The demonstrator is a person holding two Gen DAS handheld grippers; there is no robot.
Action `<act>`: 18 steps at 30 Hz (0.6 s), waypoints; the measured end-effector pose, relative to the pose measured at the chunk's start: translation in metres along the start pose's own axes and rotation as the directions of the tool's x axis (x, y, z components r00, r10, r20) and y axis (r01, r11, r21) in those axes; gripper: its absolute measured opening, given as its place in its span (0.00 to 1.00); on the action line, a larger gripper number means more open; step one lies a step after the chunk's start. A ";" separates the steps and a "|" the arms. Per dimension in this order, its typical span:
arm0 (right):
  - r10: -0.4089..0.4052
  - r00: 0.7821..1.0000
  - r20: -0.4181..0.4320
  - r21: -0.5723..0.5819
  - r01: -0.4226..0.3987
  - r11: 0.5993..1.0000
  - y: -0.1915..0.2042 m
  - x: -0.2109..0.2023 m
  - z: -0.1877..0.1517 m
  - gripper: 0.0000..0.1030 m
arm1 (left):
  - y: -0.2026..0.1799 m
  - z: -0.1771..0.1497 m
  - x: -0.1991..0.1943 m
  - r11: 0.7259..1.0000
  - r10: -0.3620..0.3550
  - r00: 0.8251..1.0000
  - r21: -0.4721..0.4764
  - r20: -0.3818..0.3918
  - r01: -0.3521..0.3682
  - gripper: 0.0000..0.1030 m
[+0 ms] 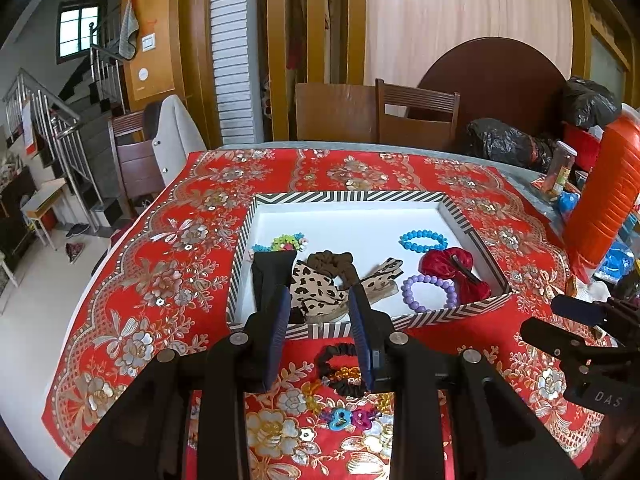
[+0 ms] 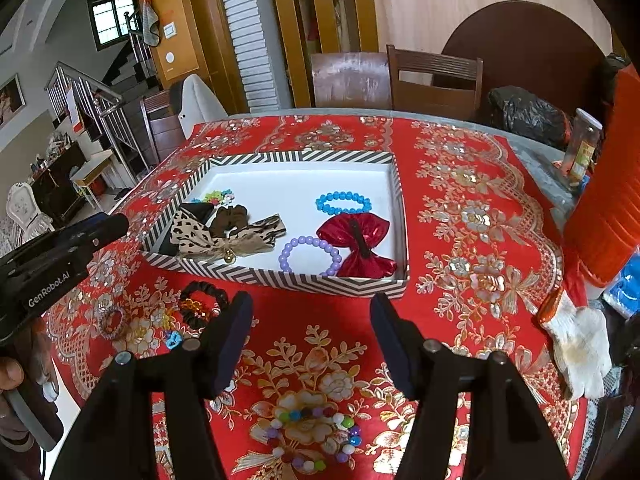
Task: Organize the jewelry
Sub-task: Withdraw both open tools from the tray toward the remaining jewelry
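My left gripper [image 1: 320, 312] and right gripper [image 2: 312, 320] both hang released near the tray [image 2: 280, 276]; black scrunchie [image 1: 340, 364] maybe untouched.

bright daylight, sharp centre, fisheye-bent dark corners

- A red floral tablecloth [image 2: 472, 208] is spread over the table.
- Wooden chairs [image 1: 416, 116] are pushed in at the far side, with a round brown tabletop [image 1: 496, 80] leaned against the pale panelled wall [image 1: 460, 16].
- A staircase with a steel railing [image 1: 52, 116] is seen on the left, under a small daylit window [image 1: 78, 28].
- Pale floor tiles [image 1: 24, 308] are visible below.
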State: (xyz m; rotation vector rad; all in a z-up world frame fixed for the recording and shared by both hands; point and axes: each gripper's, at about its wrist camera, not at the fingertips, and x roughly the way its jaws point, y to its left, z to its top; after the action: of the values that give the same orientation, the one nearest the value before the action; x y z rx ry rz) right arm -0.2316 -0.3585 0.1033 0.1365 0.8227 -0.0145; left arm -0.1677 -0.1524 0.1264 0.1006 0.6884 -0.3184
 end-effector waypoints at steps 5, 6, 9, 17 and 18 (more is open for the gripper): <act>-0.005 1.000 0.000 -0.009 0.005 1.000 0.000 0.000 -0.001 0.63 | 0.000 -0.002 0.001 1.000 0.004 1.000 0.000 -0.005 -0.004 0.25; -0.004 1.000 -0.001 -0.008 0.004 1.000 -0.001 0.000 0.000 0.63 | -0.001 -0.002 0.002 1.000 0.018 1.000 0.003 -0.009 -0.018 0.25; -0.006 1.000 -0.006 -0.005 0.006 1.000 -0.003 0.000 -0.001 0.63 | 0.002 -0.001 0.006 1.000 0.017 0.999 -0.001 -0.028 -0.017 0.25; 0.007 1.000 -0.027 0.033 -0.006 0.999 -0.018 0.005 -0.003 0.63 | 0.020 -0.006 0.017 0.997 -0.043 0.994 -0.061 -0.105 0.037 0.25; 0.009 1.000 -0.030 0.034 -0.008 0.999 -0.018 0.006 -0.003 0.63 | 0.021 -0.008 0.020 0.997 -0.047 0.992 -0.068 -0.117 0.040 0.25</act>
State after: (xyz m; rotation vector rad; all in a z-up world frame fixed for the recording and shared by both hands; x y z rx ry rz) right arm -0.2308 -0.3762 0.0947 0.1727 0.8520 -0.0188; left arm -0.1515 -0.1361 0.1072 0.0424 0.8187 -0.3334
